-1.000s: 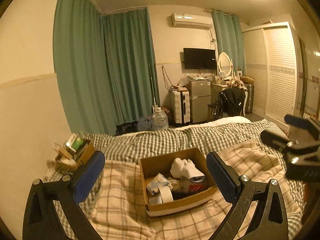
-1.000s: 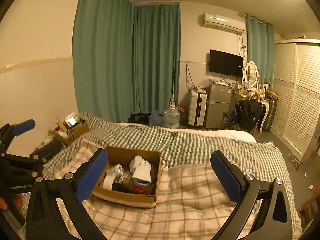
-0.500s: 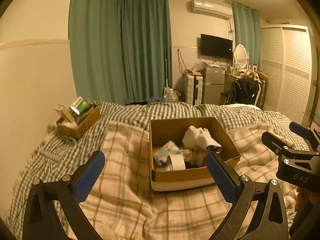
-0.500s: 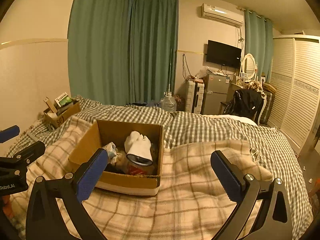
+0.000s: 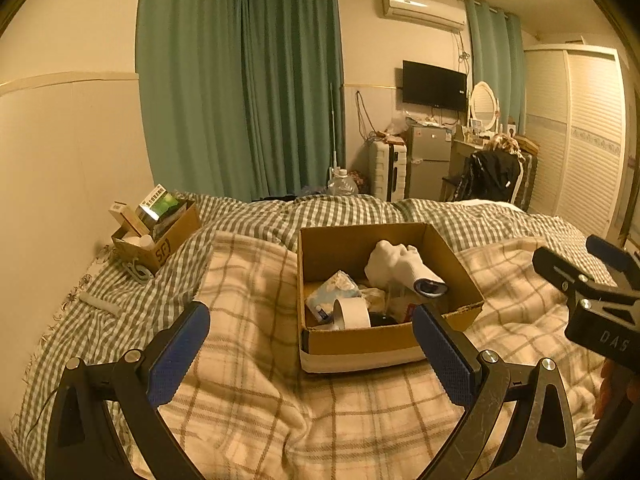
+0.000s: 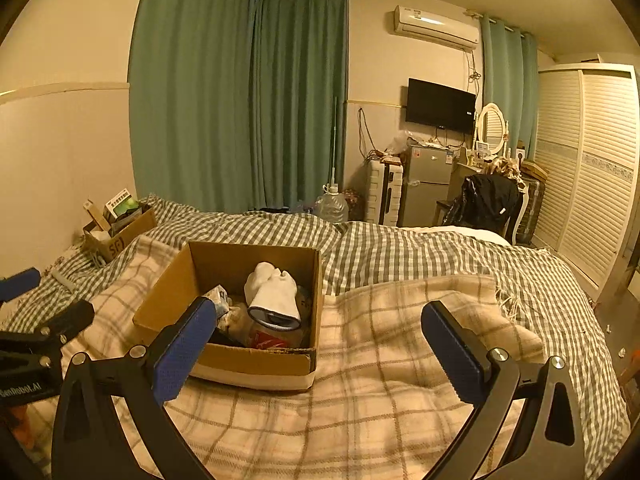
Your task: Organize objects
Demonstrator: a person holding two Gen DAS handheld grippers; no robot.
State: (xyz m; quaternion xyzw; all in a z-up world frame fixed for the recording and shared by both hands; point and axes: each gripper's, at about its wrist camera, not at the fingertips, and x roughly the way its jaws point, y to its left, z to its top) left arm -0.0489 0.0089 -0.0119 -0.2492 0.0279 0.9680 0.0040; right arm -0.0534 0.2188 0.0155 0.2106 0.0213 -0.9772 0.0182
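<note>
An open cardboard box sits on a plaid blanket on the bed. It holds a white sock, a roll of white tape, a tissue pack and a red can. My left gripper is open and empty, just in front of the box. My right gripper is open and empty, in front of the box and to its right. It shows in the left wrist view. The left gripper shows in the right wrist view.
A smaller cardboard box with packets stands at the bed's far left by the wall. A white stick-like item lies on the checked cover. Curtains, suitcase, fridge, chair and wardrobe stand beyond the bed.
Both grippers have come closer to the cardboard box and tilted down toward it. Both stay open and empty.
</note>
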